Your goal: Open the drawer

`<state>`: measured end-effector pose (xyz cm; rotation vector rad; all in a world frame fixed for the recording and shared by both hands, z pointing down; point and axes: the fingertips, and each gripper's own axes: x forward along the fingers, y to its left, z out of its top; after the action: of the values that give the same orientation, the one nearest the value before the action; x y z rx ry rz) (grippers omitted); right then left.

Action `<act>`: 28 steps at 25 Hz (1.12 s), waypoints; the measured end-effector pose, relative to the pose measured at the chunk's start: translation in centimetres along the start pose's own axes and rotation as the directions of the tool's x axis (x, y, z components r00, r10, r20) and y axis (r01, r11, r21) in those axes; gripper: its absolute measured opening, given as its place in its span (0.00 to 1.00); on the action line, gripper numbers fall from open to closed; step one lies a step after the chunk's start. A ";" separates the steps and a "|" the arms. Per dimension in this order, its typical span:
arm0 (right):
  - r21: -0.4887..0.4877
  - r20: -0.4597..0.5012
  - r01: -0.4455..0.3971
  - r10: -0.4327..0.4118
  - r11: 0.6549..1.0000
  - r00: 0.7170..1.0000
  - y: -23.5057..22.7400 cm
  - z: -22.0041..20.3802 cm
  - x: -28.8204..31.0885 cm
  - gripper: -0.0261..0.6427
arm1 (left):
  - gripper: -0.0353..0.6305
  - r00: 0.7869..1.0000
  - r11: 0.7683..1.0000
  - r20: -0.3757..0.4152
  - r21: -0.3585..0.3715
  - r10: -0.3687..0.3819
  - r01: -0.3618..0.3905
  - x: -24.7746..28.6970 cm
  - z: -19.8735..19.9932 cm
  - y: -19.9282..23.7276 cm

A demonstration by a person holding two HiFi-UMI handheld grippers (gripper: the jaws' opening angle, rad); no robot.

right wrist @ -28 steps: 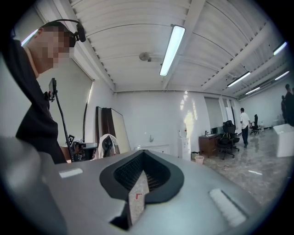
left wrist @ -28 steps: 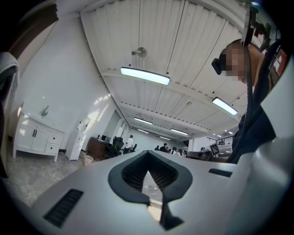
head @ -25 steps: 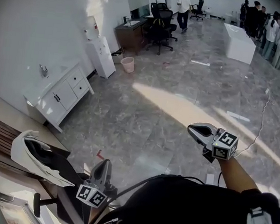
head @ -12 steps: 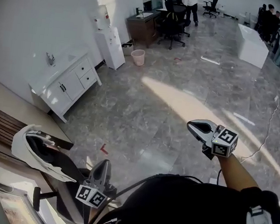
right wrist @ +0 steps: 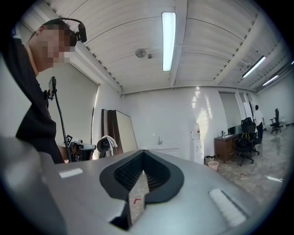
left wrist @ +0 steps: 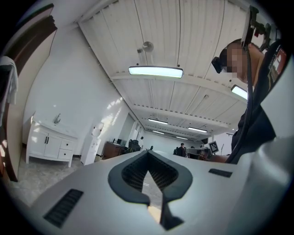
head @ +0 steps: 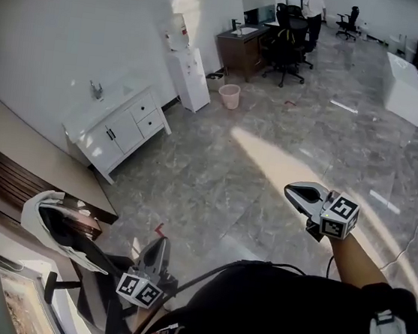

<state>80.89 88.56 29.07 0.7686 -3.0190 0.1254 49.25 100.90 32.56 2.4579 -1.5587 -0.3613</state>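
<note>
A white cabinet [head: 119, 130] with small drawers [head: 153, 118] and dark handles stands against the left wall, several steps ahead of me. It also shows in the left gripper view [left wrist: 48, 143] and, far off, in the right gripper view [right wrist: 161, 150]. My left gripper [head: 158, 243] is low at the left, pointing level, jaws shut and holding nothing [left wrist: 147, 155]. My right gripper [head: 291, 190] is held out at the right over the marble floor, also shut and holding nothing [right wrist: 143, 155]. Neither gripper is near the cabinet.
A water dispenser [head: 188, 69] and a pink bin [head: 230, 95] stand beyond the cabinet. Further back are a dark desk [head: 245, 44] and office chairs [head: 288, 47]. A chair draped with white cloth [head: 54, 228] is close at my left. People stand by a white bench [head: 406, 88].
Both grippers have travelled forward across the floor with me, still shut. In the head view the cabinet, dispenser and bin have slid right and down, closer to me.
</note>
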 end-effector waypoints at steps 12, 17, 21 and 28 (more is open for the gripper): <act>0.032 0.021 0.009 -0.010 0.999 1.000 -14.2 0.1 -7.3 0.03 | 0.05 0.999 1.000 -0.034 0.005 -0.011 0.012 13.7 -3.0 -7.9; 0.050 0.024 0.032 -0.033 0.998 0.999 -17.3 -0.5 -7.5 0.03 | 0.05 0.998 1.000 -0.061 0.002 -0.023 0.023 17.1 -3.5 -7.6; 0.047 0.009 0.059 -0.059 0.997 0.998 -19.0 -0.6 -7.1 0.03 | 0.05 0.996 0.998 -0.065 -0.012 -0.063 0.063 20.1 -4.0 -6.9; -0.022 0.001 0.159 -0.159 0.987 0.987 -21.3 1.1 -3.2 0.03 | 0.05 0.985 0.986 -0.050 -0.038 -0.166 0.164 25.3 -3.3 -0.8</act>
<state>93.88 71.36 29.41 1.0027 -2.9374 0.0891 61.38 78.43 33.05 2.5561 -1.3214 -0.3422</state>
